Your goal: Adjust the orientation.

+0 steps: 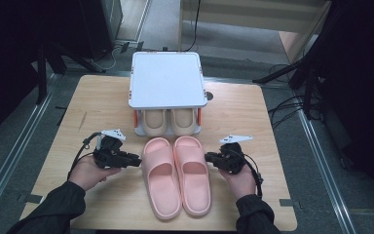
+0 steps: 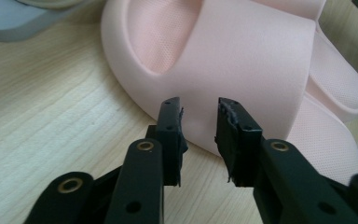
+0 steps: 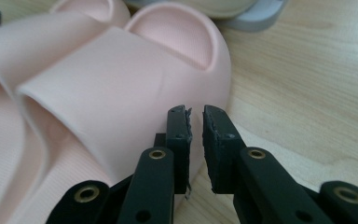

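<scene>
Two pink slippers lie side by side at the front middle of the wooden table [image 1: 102, 97], toes pointing away: the left slipper [image 1: 159, 178] and the right slipper [image 1: 193, 173]. My left gripper [image 1: 137, 160] sits just off the left slipper's outer side, jaws open and empty; the left gripper view has the gripper [image 2: 199, 109] aimed at that slipper's strap [image 2: 242, 60]. On the other side, my right gripper [image 1: 207, 157] is close to the right slipper's outer edge. There the gripper [image 3: 196, 116] shows a narrow gap with nothing in it, beside the slipper [image 3: 112, 79].
A small white shoe rack [image 1: 165, 78] stands at the back middle of the table. A beige pair [image 1: 155, 122] sits on its lower shelf, just beyond the pink toes. Bare wood lies to the left and right of the slippers. Dark stands and cables surround the table.
</scene>
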`<act>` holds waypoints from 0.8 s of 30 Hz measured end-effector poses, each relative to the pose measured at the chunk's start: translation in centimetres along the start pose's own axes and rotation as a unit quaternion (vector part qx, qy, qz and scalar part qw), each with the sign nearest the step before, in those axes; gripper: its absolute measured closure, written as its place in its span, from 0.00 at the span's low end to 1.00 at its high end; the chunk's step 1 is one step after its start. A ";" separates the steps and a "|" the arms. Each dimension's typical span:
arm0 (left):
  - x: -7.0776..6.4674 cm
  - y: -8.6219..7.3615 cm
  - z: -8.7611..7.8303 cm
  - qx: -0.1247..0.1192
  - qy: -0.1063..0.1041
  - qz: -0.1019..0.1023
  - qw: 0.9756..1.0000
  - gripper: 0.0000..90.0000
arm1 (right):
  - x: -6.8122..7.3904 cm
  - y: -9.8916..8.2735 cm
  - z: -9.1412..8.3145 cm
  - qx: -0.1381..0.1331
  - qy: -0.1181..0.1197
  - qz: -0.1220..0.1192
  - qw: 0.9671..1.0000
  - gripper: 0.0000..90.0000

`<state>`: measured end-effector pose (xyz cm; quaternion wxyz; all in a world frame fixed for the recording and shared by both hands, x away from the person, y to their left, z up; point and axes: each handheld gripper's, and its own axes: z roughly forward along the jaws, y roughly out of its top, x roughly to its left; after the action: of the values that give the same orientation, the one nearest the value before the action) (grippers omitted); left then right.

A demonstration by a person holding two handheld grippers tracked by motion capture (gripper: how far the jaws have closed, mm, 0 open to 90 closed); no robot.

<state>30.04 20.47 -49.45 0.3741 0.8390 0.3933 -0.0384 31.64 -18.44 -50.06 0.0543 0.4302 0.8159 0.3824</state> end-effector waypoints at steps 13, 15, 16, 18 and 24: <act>0.8 0.2 -1.5 -0.017 0.014 -0.022 1.000 0.54 | 3.5 -0.5 -3.1 -0.057 0.050 0.005 0.997 0.76; 0.9 0.2 -1.5 -0.017 0.013 -0.026 0.999 0.52 | 4.1 -0.7 -3.3 -0.060 0.052 0.005 0.997 0.74; 1.0 0.3 -1.5 -0.017 0.014 -0.027 0.999 0.51 | 4.4 -0.9 -3.3 -0.060 0.054 0.007 0.997 0.73; 1.0 0.4 -1.5 -0.019 0.012 -0.028 0.999 0.50 | 5.0 -1.2 -3.2 -0.061 0.058 0.006 0.996 0.71; 1.1 0.7 -1.3 -0.019 0.011 -0.024 0.999 0.49 | 6.2 -1.9 -2.7 -0.058 0.060 0.000 0.996 0.67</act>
<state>30.96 21.73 -48.46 0.3845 0.8227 0.4176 -0.0309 25.39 -16.03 -47.96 0.0302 0.4025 0.7941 0.4544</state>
